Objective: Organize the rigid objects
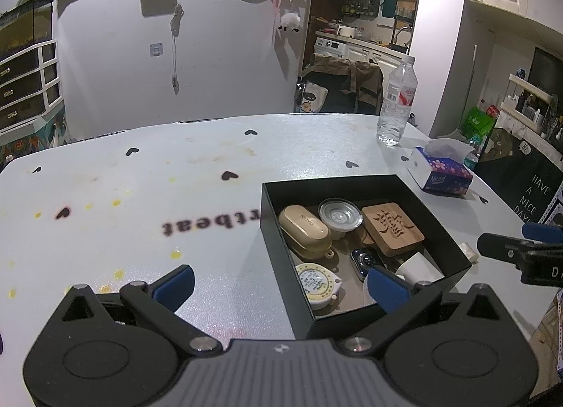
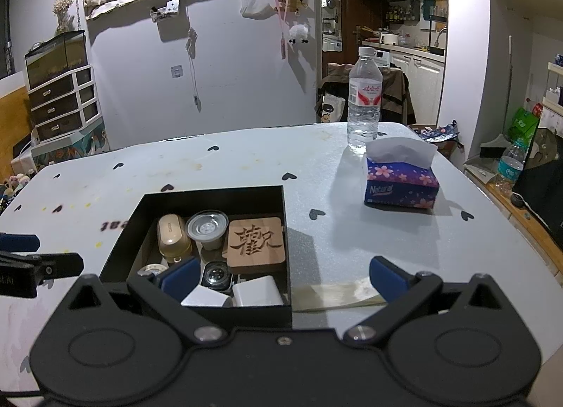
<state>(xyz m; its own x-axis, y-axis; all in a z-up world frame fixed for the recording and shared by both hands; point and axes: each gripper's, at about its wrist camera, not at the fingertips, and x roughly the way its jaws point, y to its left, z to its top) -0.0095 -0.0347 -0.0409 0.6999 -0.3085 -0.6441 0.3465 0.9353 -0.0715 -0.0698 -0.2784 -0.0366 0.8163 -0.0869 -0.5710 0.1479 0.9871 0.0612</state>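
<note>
Both tools stand spread wide and hold nothing: the left tool point(image 1: 279, 287) sits at the box's 7 o'clock corner, the right tool point(image 2: 283, 277) at its 5 o'clock corner. On the surface point(image 2: 334, 231), the black box point(image 2: 116, 245) holds a wooden carved coaster point(image 2: 255, 243), a beige case point(image 2: 171, 234), a lidded cup point(image 2: 207, 227), a watch point(image 2: 214, 275), a tape measure point(image 1: 316, 282) and white chargers point(image 2: 257, 289).

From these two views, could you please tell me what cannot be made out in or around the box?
- Watch: right view, its near end is behind white blocks; left view, partly behind the left gripper finger.
- Tape measure: right view, mostly behind the right gripper finger.
- White item beside the box: left view, mostly behind its wall.
</note>
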